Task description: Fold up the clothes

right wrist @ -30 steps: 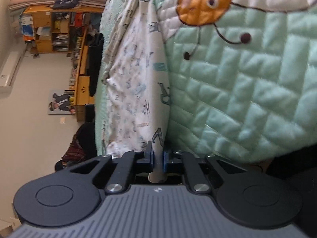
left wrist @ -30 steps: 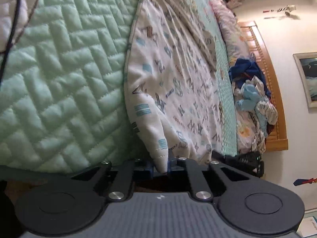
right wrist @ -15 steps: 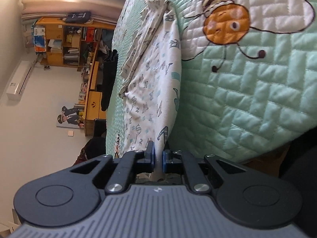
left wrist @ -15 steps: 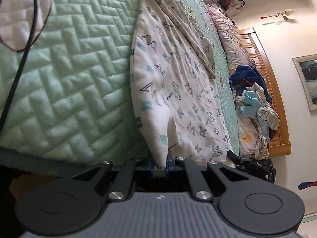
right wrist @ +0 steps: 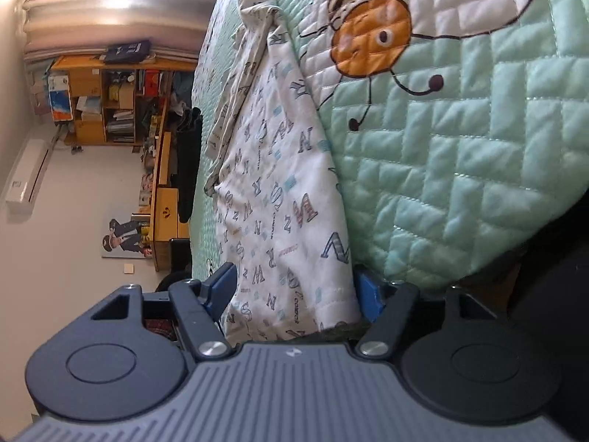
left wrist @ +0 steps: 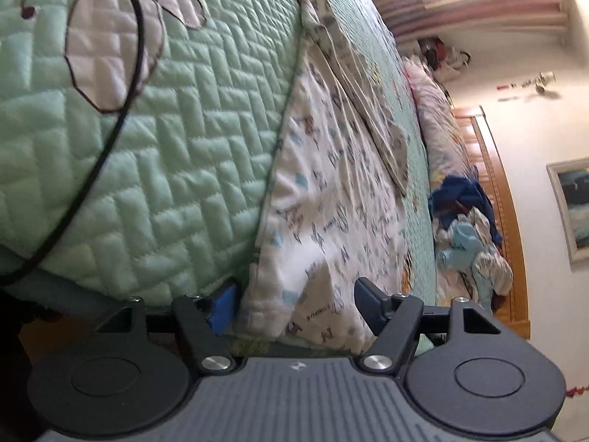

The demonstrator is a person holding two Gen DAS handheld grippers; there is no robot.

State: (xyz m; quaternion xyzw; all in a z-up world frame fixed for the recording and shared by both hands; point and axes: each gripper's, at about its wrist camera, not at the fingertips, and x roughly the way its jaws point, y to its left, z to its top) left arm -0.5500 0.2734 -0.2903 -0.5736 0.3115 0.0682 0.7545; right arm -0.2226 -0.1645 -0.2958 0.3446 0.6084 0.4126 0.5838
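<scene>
Both grippers, left (left wrist: 296,304) and right (right wrist: 294,293), are opening, pads clear of the garment (left wrist: 331,199) between them; it lies mid-frame on the green quilt (left wrist: 165,154).

Near hem of the letter-print garment (left wrist: 331,221) drops behind the left claw (left wrist: 294,304) body; bottom edge not seen. Cloth there smeared by motion, small print unreadable.

Right wrist view: same, the garment (right wrist: 279,199) hem hidden behind the right claw (right wrist: 294,294) body.

Black cable (left wrist: 121,118) runs off the frame top and left edge; both ends out of view.

Clothes heap (left wrist: 467,243) at the headboard: single items cannot be told apart.

Shelf (right wrist: 110,99) contents too small to name.

Bee patch (right wrist: 371,33) on the quilt (right wrist: 478,169): wing cut by the frame top.
</scene>
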